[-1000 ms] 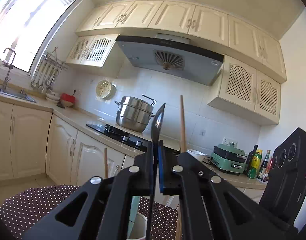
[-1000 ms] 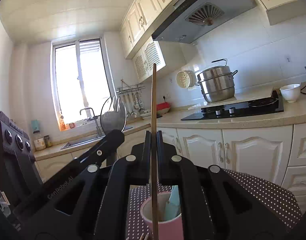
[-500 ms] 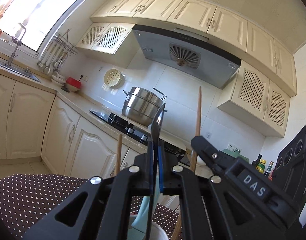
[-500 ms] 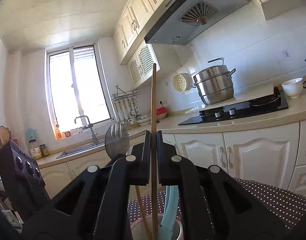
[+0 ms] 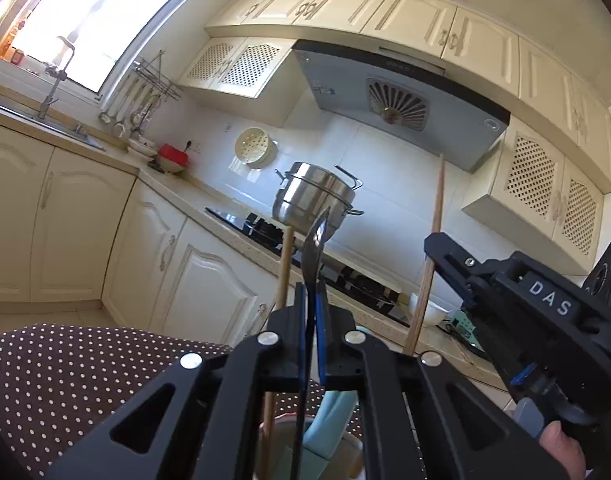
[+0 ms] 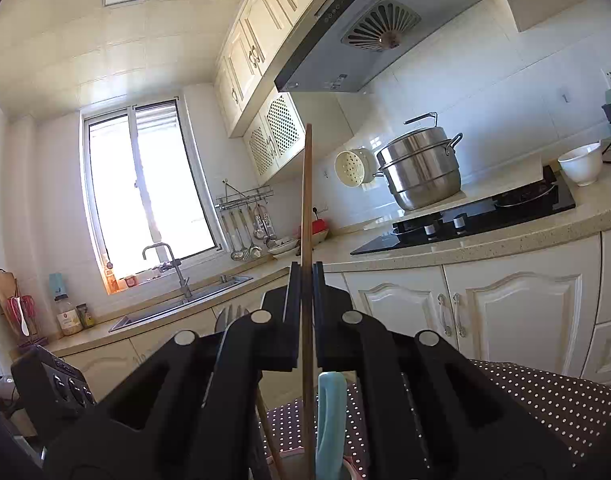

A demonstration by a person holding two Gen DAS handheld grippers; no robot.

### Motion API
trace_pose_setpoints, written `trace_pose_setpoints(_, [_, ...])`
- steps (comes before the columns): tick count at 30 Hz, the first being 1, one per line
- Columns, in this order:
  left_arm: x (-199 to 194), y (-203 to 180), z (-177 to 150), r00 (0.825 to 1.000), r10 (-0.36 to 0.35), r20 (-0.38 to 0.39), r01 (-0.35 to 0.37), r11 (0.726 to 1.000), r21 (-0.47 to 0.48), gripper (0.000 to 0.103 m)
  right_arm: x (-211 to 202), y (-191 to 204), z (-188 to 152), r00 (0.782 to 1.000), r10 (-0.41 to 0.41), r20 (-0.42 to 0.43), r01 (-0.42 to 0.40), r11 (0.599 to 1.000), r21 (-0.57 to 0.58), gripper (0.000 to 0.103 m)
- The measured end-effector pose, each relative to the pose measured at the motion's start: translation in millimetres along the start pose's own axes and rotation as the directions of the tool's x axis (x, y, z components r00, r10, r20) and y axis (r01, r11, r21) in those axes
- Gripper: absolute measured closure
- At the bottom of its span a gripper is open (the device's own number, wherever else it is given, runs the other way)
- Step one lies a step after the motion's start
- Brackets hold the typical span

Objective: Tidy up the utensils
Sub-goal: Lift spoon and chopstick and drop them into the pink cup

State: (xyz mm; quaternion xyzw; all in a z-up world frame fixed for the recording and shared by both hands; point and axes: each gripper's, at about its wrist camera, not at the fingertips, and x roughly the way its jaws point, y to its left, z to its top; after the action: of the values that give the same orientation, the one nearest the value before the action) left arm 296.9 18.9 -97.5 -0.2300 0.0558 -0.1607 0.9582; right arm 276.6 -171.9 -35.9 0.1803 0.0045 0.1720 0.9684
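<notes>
My left gripper (image 5: 311,296) is shut on a metal fork (image 5: 314,240), seen edge-on with its head up. The fork's handle runs down into a pink cup (image 5: 351,446) on the dotted tablecloth (image 5: 65,380). In the cup stand a wooden chopstick (image 5: 283,272) and a light-blue utensil (image 5: 333,416). My right gripper (image 6: 306,276) is shut on a second wooden chopstick (image 6: 307,200), held upright, its lower end reaching down beside the light-blue utensil (image 6: 329,420). In the left wrist view the right gripper (image 5: 431,246) is close on the right, with a hand behind it.
Behind the table runs a kitchen counter (image 6: 485,240) with a black hob (image 6: 465,224), a steel steamer pot (image 6: 421,172) and a white bowl (image 6: 581,164). A sink (image 6: 177,308) and hanging ladles (image 6: 245,232) lie to the left under the window.
The left gripper has sunk with the fork, whose handle now reaches the cup. The right gripper with its chopstick has come closer to the left one and a little lower.
</notes>
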Motion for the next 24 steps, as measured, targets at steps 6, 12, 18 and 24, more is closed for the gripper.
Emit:
trace_pose_setpoints(6, [-4, -8, 0, 1.000, 0.007, -0.013, -0.006, 1.000, 0.030, 0.095, -1, -1, -13, 0.999, -0.019, -0.043, 0.018, 1.000, -0.025, 0.097])
trace_pose_setpoints(12, [-12, -16, 7, 0.999, 0.047, 0.001, -0.047, 0.997, 0.069, 0.065, -10, 0, -16, 0.998, -0.024, -0.060, 0.022, 0.999, -0.039, 0.097])
trace_pose_setpoints(18, [-24, -21, 20, 0.996, 0.085, -0.004, -0.085, 0.993, 0.085, 0.051, -20, -1, -15, 0.997, -0.039, -0.073, 0.036, 0.998, -0.041, 0.097])
trace_pose_setpoints(24, [-33, -30, 27, 0.988, 0.149, -0.035, -0.142, 0.979, 0.149, 0.048, -28, 3, -16, 0.995, -0.051, -0.085, 0.046, 0.998, -0.053, 0.097])
